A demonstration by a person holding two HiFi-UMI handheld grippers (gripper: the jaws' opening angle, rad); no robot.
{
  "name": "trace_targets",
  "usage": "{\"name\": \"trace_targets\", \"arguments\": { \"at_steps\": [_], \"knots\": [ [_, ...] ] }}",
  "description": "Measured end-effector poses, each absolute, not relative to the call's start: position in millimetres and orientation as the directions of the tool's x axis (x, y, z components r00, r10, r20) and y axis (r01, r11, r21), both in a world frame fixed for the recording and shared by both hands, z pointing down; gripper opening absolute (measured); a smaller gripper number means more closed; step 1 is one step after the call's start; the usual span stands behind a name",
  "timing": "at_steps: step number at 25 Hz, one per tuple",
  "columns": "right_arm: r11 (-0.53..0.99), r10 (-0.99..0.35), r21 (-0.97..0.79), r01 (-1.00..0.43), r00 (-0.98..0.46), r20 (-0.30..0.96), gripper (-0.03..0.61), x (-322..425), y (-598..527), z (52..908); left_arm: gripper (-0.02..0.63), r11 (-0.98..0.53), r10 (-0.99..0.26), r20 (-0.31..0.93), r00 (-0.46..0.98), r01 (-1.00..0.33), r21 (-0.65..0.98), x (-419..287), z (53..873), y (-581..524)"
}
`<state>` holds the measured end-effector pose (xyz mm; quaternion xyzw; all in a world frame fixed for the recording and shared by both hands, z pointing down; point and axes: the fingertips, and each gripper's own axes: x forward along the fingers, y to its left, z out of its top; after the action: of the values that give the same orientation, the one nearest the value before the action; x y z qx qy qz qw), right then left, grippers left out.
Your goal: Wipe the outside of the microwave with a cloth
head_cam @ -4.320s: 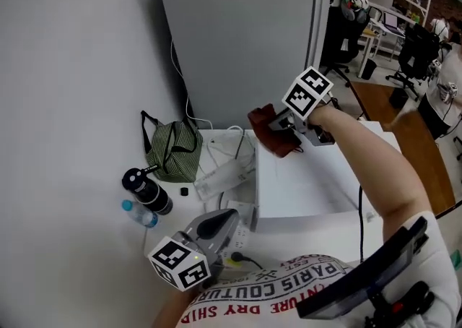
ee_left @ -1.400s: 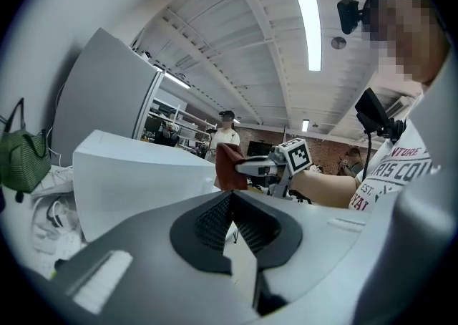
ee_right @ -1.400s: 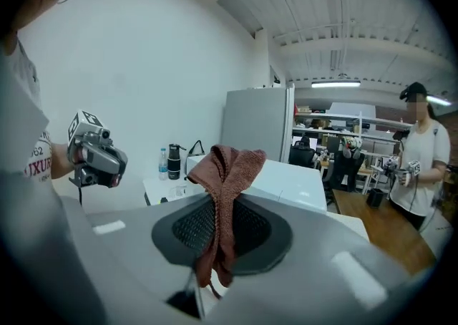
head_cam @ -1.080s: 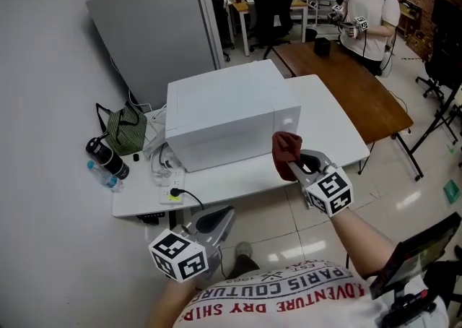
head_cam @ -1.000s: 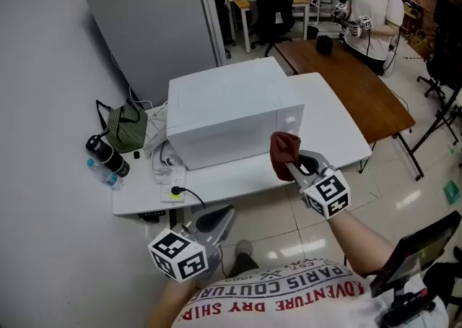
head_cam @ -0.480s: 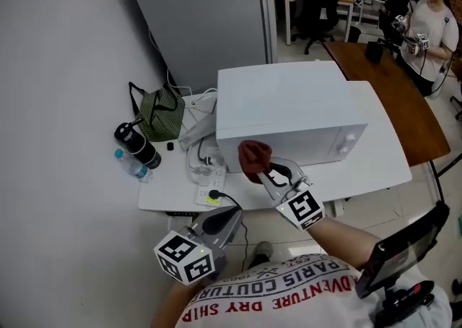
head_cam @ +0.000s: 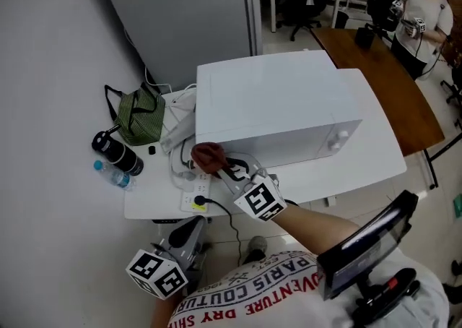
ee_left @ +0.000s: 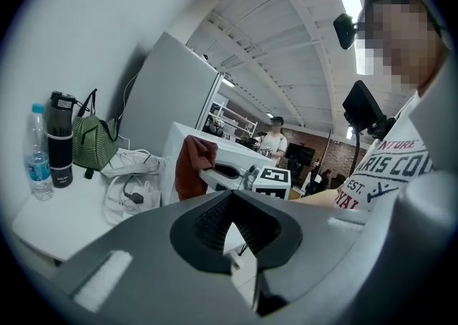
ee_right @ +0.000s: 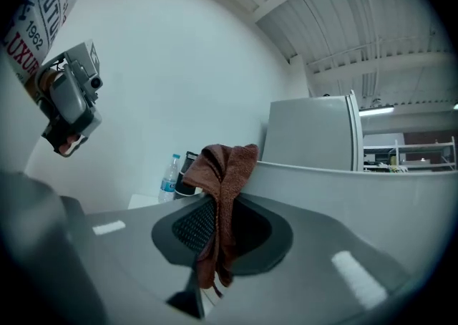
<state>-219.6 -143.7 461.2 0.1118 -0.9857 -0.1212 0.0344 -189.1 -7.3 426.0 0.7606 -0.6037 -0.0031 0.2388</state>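
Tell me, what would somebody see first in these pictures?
A big white microwave sits in the middle of the white table. Near its left front corner, the right gripper holds a reddish-brown cloth pinched in its jaws. A green striped bag and a black bottle stand on the table left of the microwave.

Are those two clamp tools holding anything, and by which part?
The right gripper holds the reddish-brown cloth, its jaws pinching the lower end while the rest bunches above. The left gripper holds nothing; its jaws are together.
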Motion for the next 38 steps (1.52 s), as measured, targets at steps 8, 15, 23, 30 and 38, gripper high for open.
{"name": "trace_targets", "arguments": {
  "at_steps": [8, 15, 23, 30, 38],
  "knots": [
    [0.884, -0.418, 0.255, -0.392, -0.907, 0.056, 0.046, -123.7, -200.6, 466.5, 0.006, -0.312, -0.854, 0.294, 0.430, -0.874, 0.373, -136.7, 430.3, -51.8],
    [0.758, -0.637, 0.246, -0.604, -0.767, 0.078, 0.048, -2.4, -261.2, 472.3, 0.006, -0.470, -0.754, 0.301, 0.584, -0.800, 0.374, -72.4, 430.9, -80.9],
    [0.664, -0.745, 0.233, -0.711, -0.657, 0.117, 0.048, 65.4, -292.3, 479.3, 0.006, -0.534, -0.704, 0.309, 0.640, -0.763, 0.364, -48.8, 424.8, -96.5],
    [0.738, -0.653, 0.299, -0.605, -0.752, 0.088, 0.046, 39.3, -251.7, 474.0, 0.006, -0.538, -0.701, 0.310, 0.643, -0.761, 0.362, -52.1, 427.4, -96.5],
    [0.887, -0.430, 0.233, -0.399, -0.897, 0.100, 0.046, -62.5, -185.2, 491.1, 0.006, -0.458, -0.744, 0.328, 0.582, -0.802, 0.384, -92.9, 433.9, -77.6]
  ]
}}
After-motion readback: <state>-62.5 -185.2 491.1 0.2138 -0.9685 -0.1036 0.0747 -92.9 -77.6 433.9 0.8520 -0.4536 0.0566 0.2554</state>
